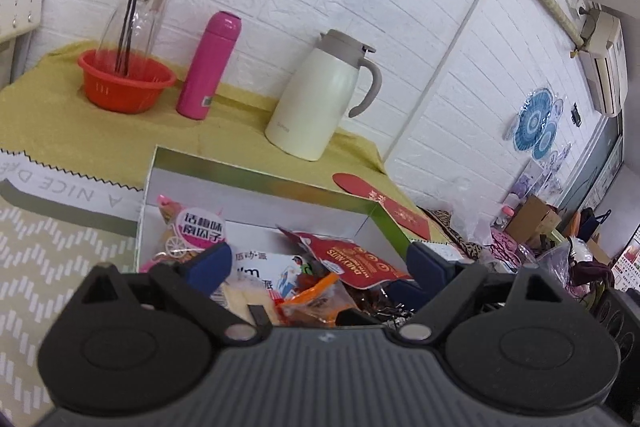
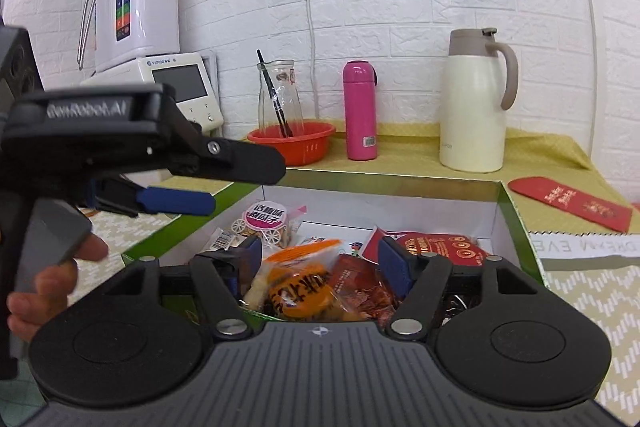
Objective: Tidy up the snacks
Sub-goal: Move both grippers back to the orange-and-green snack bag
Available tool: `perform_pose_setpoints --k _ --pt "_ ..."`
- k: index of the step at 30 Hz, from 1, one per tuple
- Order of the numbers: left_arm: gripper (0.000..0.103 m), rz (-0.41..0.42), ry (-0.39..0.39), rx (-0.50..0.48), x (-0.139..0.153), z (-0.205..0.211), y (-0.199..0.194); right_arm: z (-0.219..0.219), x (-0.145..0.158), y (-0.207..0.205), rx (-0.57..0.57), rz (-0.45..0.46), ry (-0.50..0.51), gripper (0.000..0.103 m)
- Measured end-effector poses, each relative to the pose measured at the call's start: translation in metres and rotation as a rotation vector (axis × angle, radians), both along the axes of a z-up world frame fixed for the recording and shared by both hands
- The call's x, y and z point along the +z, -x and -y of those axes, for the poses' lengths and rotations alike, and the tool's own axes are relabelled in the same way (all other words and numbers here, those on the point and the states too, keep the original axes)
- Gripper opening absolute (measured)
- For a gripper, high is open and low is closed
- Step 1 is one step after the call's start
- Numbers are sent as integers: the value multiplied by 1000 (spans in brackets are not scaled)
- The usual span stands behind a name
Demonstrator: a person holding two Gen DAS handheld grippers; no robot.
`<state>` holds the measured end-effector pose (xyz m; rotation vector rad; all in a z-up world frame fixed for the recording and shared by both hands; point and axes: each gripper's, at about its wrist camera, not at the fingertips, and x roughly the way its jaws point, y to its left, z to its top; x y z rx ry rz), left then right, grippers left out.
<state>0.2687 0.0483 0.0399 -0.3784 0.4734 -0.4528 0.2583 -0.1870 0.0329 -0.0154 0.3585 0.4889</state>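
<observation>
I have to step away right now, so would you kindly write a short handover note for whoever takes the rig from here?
Left gripper: open, nothing held, hovering over the box.
Right gripper: open, nothing held, over the near end of the box.
Snack packets, including the orange packet and red nuts pouch, lie loose in the green-rimmed box.
Done: the snacks in view are in the box.
Left: check the table outside these views for stray snacks.
</observation>
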Motion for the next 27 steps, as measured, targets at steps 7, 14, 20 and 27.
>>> perform_pose_setpoints --k 7,14,20,27 --pt "89 10 -48 27 15 1 25 5 6 11 -8 -22 -24 103" --pt "89 27 -74 67 40 -3 74 13 29 50 -1 31 -57 103" --pt "89 60 -72 100 34 -11 139 21 32 91 13 48 -62 103" --pt "89 -97 40 162 -11 -34 181 12 4 106 46 -83 -5 103"
